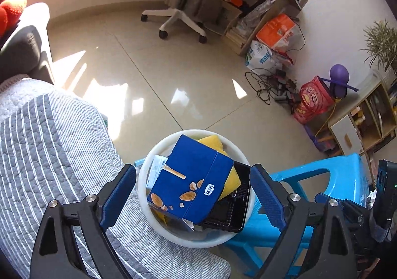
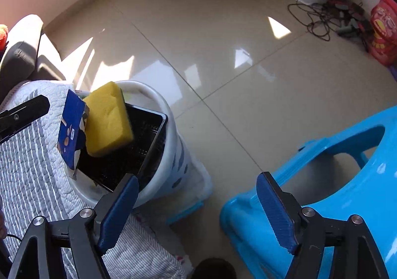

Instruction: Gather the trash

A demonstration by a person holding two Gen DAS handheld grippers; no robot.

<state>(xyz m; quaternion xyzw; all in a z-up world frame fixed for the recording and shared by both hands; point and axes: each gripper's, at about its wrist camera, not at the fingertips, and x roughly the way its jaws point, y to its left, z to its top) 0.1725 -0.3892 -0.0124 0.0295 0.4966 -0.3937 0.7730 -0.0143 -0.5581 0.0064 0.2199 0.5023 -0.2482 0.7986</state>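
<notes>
A white round trash bin (image 1: 146, 194) stands on the floor between the bed and a blue stool. It is full: a blue almond-print carton (image 1: 191, 179) lies on top, over a yellow sponge (image 1: 233, 177) and a black plastic tray (image 1: 235, 207). My left gripper (image 1: 193, 192) is open right above the bin, empty, one finger on each side of the carton. In the right wrist view the bin (image 2: 173, 155), sponge (image 2: 106, 120), carton (image 2: 70, 130) and tray (image 2: 146, 140) sit at left. My right gripper (image 2: 198, 209) is open and empty over the floor beside the bin.
A bed with a grey striped quilt (image 1: 49, 155) is at left. A blue plastic stool (image 1: 322, 179) stands right of the bin, also in the right wrist view (image 2: 335, 179). An office chair (image 1: 183, 13), desk, bags and tangled cables (image 1: 270, 83) line the far wall.
</notes>
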